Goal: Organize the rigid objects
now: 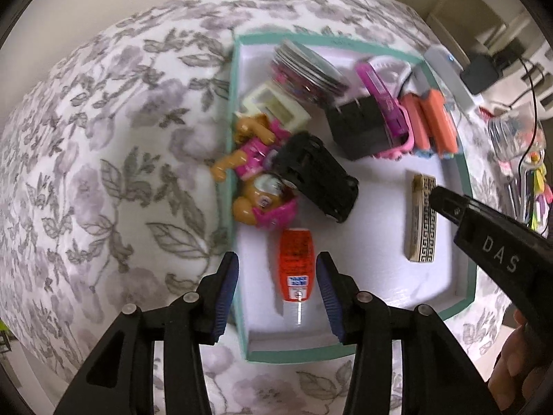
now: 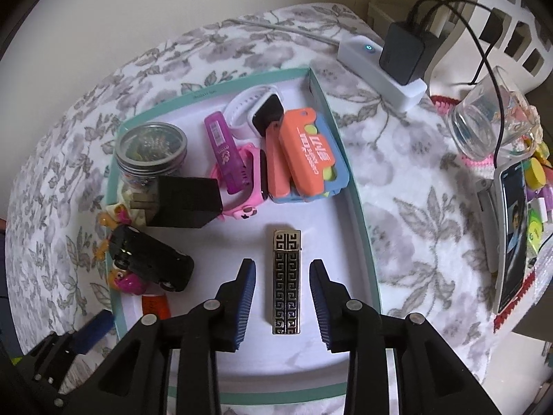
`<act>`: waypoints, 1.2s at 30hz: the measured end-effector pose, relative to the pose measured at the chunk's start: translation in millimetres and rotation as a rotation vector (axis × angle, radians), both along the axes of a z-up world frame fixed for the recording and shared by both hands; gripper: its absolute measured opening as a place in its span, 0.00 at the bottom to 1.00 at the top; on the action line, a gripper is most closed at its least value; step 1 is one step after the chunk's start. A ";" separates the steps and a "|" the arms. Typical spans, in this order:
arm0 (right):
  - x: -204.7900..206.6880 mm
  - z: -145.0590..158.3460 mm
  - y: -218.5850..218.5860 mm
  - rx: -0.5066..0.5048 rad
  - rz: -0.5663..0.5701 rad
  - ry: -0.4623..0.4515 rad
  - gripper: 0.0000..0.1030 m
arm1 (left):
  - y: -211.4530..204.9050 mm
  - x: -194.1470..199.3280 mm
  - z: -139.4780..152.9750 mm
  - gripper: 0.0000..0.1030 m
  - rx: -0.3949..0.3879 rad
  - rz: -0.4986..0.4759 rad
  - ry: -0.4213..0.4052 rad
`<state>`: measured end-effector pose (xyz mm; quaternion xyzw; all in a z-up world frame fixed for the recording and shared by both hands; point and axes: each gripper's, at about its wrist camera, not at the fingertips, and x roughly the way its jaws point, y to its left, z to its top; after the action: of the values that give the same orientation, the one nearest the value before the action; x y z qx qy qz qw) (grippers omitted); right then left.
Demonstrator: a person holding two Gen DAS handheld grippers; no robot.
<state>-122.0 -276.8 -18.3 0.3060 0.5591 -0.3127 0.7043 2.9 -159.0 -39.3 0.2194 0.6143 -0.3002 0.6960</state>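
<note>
- Left gripper (image 1: 278, 294) hovers over the teal tray (image 1: 238, 110), jaws spread around the orange lighter (image 1: 296, 269) without touching.
- Right gripper (image 2: 282, 306) has jaws spread, straddling the patterned lighter (image 2: 286, 282) lying in the tray.

One teal-rimmed shallow box (image 2: 359, 207) holds one black toy car (image 2: 152, 263), one metal-lidded glass jar (image 2: 151, 148), one gold-and-black patterned lighter (image 2: 286, 280), one black plug adapter (image 2: 186, 200), and two wristwatches: one pink (image 2: 247, 186), one white (image 2: 252, 107).
</note>
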 end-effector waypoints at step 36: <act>15.0 -3.9 13.4 -0.020 0.033 -0.112 1.00 | 45.4 59.5 -12.4 0.76 0.018 0.286 -0.063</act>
<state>-107.1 -263.4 -22.2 0.3066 0.5205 -0.2888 0.7427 62.4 -113.6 -51.8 0.1451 0.6197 -0.1853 0.7487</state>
